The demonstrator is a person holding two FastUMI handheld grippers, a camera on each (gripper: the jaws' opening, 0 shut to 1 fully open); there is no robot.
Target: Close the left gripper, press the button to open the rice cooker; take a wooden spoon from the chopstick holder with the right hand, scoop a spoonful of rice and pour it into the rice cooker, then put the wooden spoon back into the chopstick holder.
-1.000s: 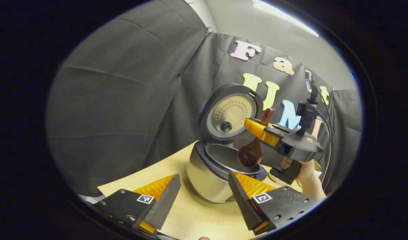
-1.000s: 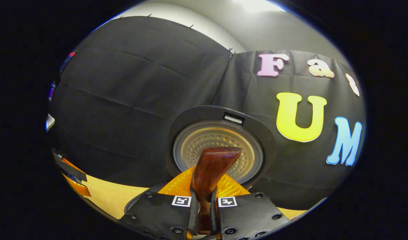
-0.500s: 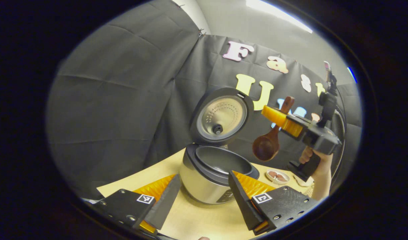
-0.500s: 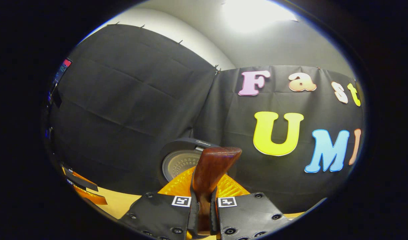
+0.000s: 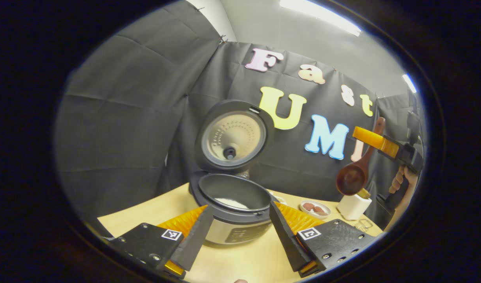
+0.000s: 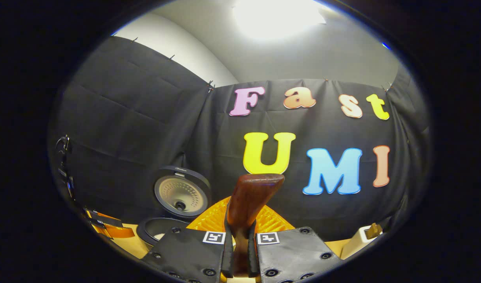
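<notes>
Left gripper view: the rice cooker (image 5: 232, 208) stands on the pale wooden table (image 5: 240, 259) with its lid (image 5: 232, 135) raised upright against the booth wall. The dark inner pot is exposed, and a small patch of white rice (image 5: 229, 202) lies on its bottom. The left gripper (image 5: 240, 230) is low in front of the cooker with its two fingers spread wide apart, holding nothing; the cooker body shows between them. To the right of the cooker sits a small shallow dish (image 5: 315, 207) containing a few reddish-brown pieces, not identifiable. Farther right stands the white chopstick holder (image 5: 353, 206); something tan pokes from its top, too small to tell. Just above the holder, the right gripper (image 5: 375, 140), held by a hand (image 5: 401, 181), pinches the wooden spoon (image 5: 352, 179) by its handle, bowl hanging downward and close over the holder's mouth. Whether the bowl touches the holder cannot be told.

Right gripper view: the right gripper's two fingers are pressed together on the spoon handle (image 6: 250, 200), which rises upright between them. The open rice cooker (image 6: 165, 224) lies to the lower left, and the chopstick holder (image 6: 360, 239) at the lower right edge.
</notes>
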